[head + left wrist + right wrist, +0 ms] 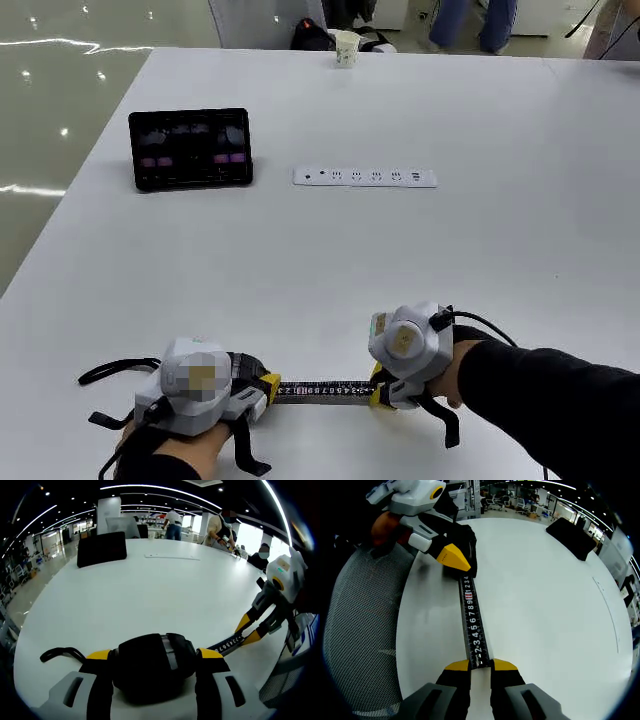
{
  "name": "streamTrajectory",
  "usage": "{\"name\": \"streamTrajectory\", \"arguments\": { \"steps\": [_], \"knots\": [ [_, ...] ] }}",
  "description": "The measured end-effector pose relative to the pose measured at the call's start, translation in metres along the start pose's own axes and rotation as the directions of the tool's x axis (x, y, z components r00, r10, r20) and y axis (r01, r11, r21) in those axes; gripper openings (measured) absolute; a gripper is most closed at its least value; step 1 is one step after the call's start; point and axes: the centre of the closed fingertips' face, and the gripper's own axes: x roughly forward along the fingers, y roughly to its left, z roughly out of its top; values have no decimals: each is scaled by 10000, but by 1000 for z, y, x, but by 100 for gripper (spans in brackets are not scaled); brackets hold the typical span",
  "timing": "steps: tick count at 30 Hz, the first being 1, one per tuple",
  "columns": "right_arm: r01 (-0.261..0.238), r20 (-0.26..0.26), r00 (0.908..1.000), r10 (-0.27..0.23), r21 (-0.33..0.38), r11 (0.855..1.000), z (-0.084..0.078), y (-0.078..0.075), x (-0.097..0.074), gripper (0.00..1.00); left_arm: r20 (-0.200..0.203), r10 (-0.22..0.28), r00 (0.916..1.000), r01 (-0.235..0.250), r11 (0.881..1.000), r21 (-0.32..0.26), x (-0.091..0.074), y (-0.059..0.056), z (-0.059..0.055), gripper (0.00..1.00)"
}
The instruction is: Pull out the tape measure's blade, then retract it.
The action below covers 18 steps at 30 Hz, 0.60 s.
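Near the front edge of the smooth white table (400,260), the left gripper (154,654) is clamped on the tape measure's rounded, glossy black case (152,672). The right gripper (480,665) pinches the end of the flat black blade (471,620), which is stretched between them. White numbers 2 to 9 and a red mark run along it. Farther back lie a dark tablet (190,148) and a white power strip (365,177), with a paper cup (346,48) at the far edge. A grey mesh chair (360,630) stands beside the table.

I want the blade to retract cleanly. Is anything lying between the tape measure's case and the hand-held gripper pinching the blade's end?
Nothing visible. The blade runs bare over the table from the case in the left hand-held gripper to the right hand-held gripper; the tablet and power strip lie far off.
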Motion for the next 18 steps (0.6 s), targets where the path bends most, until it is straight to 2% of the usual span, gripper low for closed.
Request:
{"name": "streamTrajectory", "arguments": {
  "steps": [18],
  "knots": [
    [34,278,9996,-34,0,10000,12,0,6,11,-39,-35,10000,35,10000,-55,1,0,0,62]
  ]
}}
